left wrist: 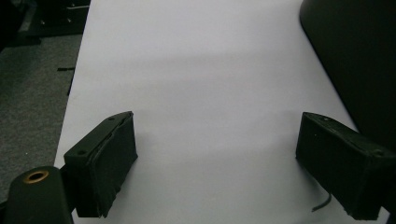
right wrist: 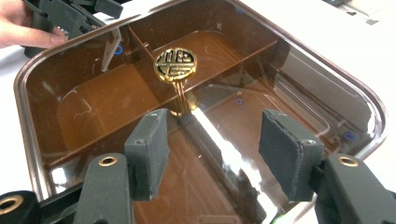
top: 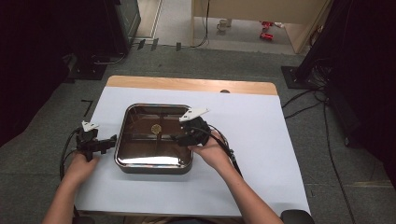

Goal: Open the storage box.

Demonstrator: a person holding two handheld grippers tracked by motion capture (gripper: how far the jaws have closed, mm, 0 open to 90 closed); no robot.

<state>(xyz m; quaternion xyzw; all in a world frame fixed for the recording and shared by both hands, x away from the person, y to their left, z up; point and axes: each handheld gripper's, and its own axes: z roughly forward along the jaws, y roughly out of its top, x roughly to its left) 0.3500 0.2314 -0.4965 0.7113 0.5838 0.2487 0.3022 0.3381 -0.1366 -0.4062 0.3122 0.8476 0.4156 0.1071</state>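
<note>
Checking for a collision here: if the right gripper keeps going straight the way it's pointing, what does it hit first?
Probably the gold knob at the centre of the brown box's clear lid; the open right gripper points at it, though depth is unclear.

The tray's [left wrist: 355,56] dark side runs off the frame's right edge.

White paper sheet [top: 261,154]: covers most of the table, centre and lower frame of the high view.

Wooden tabletop [top: 187,84]: bare strip along the sheet's far edge, with a small dark hole [top: 224,91] right of centre.

Grey carpet floor [top: 355,186]: surrounds the table on all sides.

Black cables [top: 322,116]: trail over the floor, right of frame.

Dark equipment stand [top: 116,28]: upper left.

Black curtain [top: 369,60]: upper right.

White mug [top: 223,24]: on the floor, top centre.

Red objects [top: 267,29]: small, beside the mug, top centre-right; kind unclear.
</note>
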